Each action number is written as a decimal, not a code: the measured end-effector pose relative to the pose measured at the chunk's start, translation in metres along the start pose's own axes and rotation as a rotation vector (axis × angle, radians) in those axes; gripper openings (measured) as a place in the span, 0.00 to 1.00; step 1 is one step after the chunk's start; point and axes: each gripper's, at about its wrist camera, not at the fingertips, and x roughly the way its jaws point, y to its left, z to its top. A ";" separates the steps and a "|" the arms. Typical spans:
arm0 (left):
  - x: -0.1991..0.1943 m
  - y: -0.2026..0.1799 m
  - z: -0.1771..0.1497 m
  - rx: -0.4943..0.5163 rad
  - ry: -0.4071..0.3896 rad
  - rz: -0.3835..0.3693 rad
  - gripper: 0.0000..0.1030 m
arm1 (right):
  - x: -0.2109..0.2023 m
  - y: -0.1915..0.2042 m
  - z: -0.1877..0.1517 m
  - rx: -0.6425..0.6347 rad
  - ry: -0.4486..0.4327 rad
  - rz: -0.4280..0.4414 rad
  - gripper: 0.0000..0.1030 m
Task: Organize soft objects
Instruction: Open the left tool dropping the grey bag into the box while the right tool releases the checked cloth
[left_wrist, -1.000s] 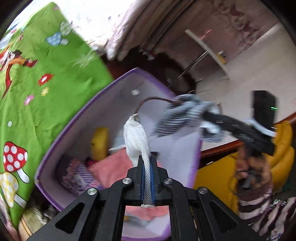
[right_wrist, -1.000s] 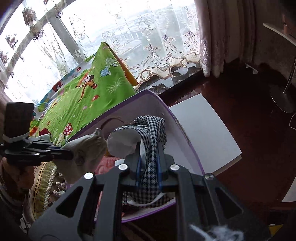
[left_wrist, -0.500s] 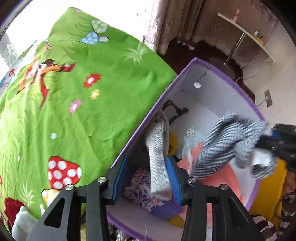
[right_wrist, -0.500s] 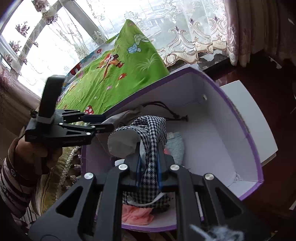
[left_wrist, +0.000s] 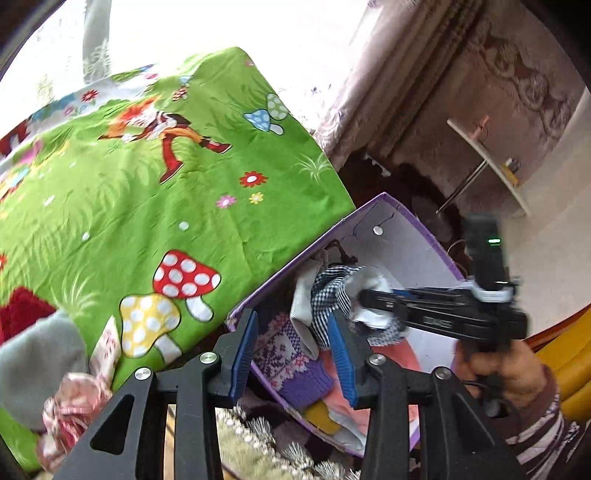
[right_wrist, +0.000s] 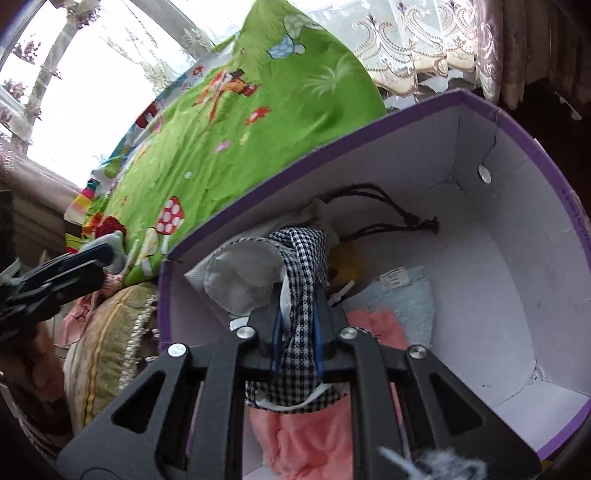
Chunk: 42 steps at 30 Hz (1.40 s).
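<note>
The right gripper (right_wrist: 297, 332) is pinching a black-and-white houndstooth cloth (right_wrist: 304, 254) between its jaws, holding it just inside the purple-rimmed box (right_wrist: 517, 122). The left gripper (left_wrist: 295, 347) is hanging over the box's near corner, its jaws spread and just now narrowing, nothing between them. A cream herringbone pouch (left_wrist: 304, 299) is lying in the box beside a purple knit piece (left_wrist: 291, 369) and pink cloth (right_wrist: 314, 435).

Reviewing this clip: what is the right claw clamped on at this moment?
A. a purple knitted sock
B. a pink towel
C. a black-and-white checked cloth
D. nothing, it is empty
C: in the right wrist view, the right claw has its blue pads pressed on the black-and-white checked cloth, held over the purple-rimmed white cardboard box.
</note>
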 end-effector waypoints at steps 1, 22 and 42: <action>-0.002 0.001 -0.003 -0.008 -0.006 -0.003 0.40 | 0.009 -0.002 0.001 0.006 0.017 -0.029 0.17; 0.144 -0.005 0.030 -0.110 0.352 -0.005 0.16 | -0.003 -0.005 -0.021 -0.054 0.079 -0.219 0.77; -0.026 0.043 -0.010 -0.249 -0.022 -0.148 0.45 | -0.041 0.057 -0.014 -0.210 -0.026 -0.259 0.81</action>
